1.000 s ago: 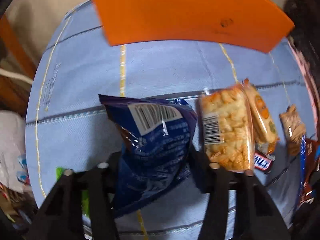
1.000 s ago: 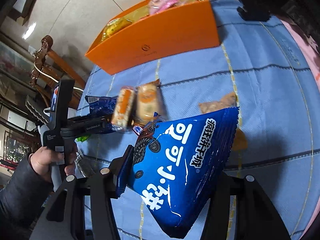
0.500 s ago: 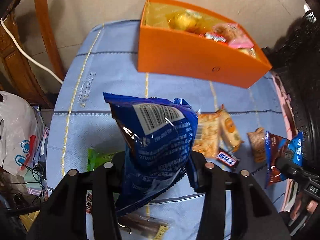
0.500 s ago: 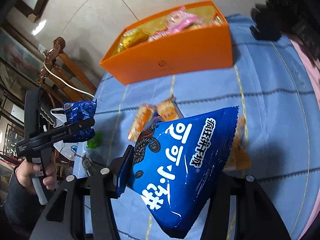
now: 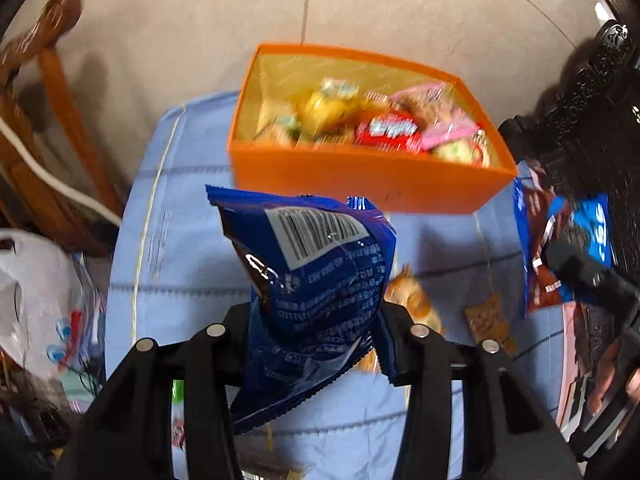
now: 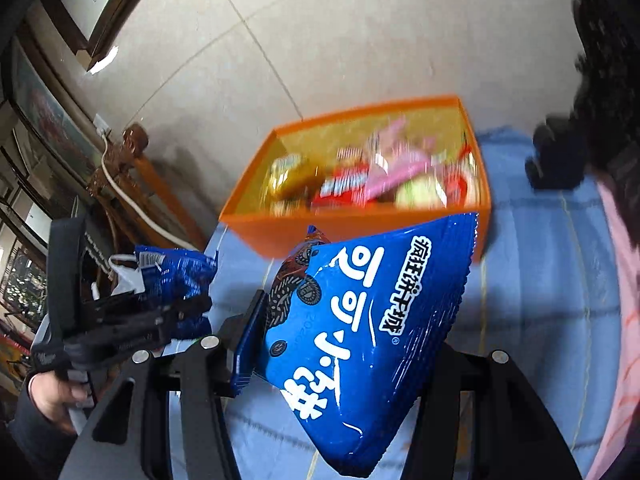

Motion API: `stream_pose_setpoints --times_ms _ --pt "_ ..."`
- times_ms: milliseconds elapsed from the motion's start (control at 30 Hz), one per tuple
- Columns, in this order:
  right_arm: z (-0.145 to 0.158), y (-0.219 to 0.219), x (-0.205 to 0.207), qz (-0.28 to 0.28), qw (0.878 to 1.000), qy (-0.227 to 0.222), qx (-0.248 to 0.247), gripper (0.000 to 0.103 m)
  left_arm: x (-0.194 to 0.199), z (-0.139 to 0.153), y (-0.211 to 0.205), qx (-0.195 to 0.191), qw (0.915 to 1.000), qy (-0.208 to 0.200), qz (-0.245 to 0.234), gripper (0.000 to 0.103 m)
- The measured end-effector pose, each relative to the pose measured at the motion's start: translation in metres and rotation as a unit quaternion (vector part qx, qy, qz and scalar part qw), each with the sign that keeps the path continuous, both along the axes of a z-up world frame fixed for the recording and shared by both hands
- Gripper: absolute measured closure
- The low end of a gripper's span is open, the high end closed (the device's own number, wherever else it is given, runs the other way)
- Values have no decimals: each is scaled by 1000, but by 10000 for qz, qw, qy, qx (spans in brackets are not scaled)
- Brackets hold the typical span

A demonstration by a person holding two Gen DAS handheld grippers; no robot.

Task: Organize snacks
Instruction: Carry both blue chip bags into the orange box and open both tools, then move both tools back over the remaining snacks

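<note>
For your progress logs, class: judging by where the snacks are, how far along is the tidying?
Done: the orange box already holds several packets. In hand: the left claw grips a dark blue bag and the right claw a bright blue bag, both short of the box. Left: at least two small packets on the blue cloth.

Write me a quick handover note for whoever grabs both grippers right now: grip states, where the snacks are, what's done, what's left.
Left gripper: shut on a dark blue barcode bag, held above the table.
Right gripper: shut on a bright blue cookie bag, also in the air.
Orange box stands at the far end of the blue tablecloth, already holding several snacks.
Left to do: drop both bags into the box, then collect the few small packets on the cloth.
</note>
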State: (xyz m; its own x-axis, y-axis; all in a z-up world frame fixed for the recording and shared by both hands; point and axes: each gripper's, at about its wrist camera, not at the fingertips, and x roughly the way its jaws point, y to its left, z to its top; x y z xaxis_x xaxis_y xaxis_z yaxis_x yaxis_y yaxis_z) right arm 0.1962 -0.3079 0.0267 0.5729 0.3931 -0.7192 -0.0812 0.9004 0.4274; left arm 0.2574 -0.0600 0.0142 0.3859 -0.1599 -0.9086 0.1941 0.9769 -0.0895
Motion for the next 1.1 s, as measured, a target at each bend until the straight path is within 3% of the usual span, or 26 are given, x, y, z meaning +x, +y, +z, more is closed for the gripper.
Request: stream_pose_setpoints --times_ms 300,533,567,600,633,700,733,800,900,967,1100 --pt "13 -22 100 -355 9989 -241 -200 50 92 21 -43 137 9994 -297 -94 58" --pt "-4 -26 156 -605 9967 -179 -513 50 159 5 -63 100 9993 -337 83 56" --pt "-9 -33 161 -823 9949 -144 -557 50 165 0 -63 147 9991 -343 197 52" --pt "-13 -39 165 -985 9934 -121 -582 50 170 -5 -65 276 9985 -341 317 32" --pt "-16 -44 166 -1093 9919 -130 -636 47 171 -8 -66 444 9973 -436 391 15" --pt "-15 -50 162 -1405 9797 -370 -1379 37 163 -5 -67 541 9945 -808 379 7" --pt "-14 -51 159 -1425 9770 -452 -1519 38 160 -3 -69 624 9929 -955 344 5" --pt "-9 -60 149 -1613 9710 -625 -1648 37 157 2 -75 888 9894 -1131 191 5" --pt "0 -68 137 -1588 9735 -734 -1475 35 152 10 -82 1182 9851 -1250 -33 5" --pt "10 -66 119 -1476 9756 -844 -1391 33 146 17 -81 1117 9863 -1209 -120 5" --pt "17 -59 77 -1226 9814 -917 -1158 17 125 32 -72 978 9879 -1197 -144 5"
